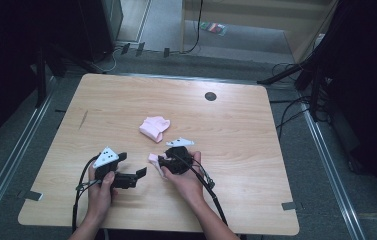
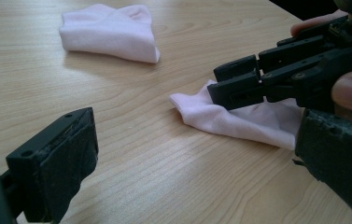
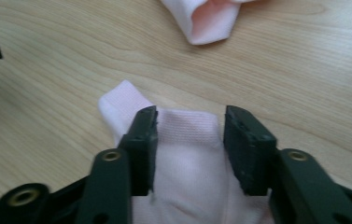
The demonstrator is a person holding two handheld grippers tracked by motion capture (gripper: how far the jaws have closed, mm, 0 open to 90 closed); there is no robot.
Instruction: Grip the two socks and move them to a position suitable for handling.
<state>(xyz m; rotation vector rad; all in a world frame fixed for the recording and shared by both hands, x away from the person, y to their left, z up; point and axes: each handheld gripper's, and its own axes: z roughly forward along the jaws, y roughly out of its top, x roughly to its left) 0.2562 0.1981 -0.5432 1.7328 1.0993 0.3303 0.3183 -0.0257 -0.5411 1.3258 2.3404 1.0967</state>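
High view: light wooden table (image 1: pixel 226 165) with rounded corners and a small dark round grommet (image 1: pixel 210 96) at about 12 o'clock near the far edge. Folded pale pink sock (image 1: pixel 154 127) lies at table centre. Second pale pink sock (image 1: pixel 154 160) lies flat just toward 6 o'clock from the first, partly covered by the right hand-held gripper (image 1: pixel 162 162). Right hand (image 1: pixel 188 181) holds that hand-held gripper, its jaws pointing toward 9 o'clock over the flat sock. Left hand-held gripper (image 1: pixel 141 173) sits toward 8 o'clock from the flat sock, held by the left hand (image 1: pixel 100 192), jaws pointing toward 3 o'clock. Black cables trail back from both toward the near edge.

Left gripper view: own two black jaws stand wide apart with bare tabletop between them, nothing held. Right hand-held gripper (image 2: pixel 232 84) enters from 3 o'clock, its jaw tips on top of the flat pink sock (image 2: pixel 239 119). Folded pink sock (image 2: pixel 110 32) lies at 11 o'clock, well apart.

Right gripper view: right hand-held gripper (image 3: pixel 190 135) jaws are parted, one on each side of the flat sock (image 3: pixel 187 163), whose ribbed cuff end lies between them; pads flank the fabric without pinching it. Folded sock (image 3: pixel 208 18) at 12 o'clock, opening facing the camera.
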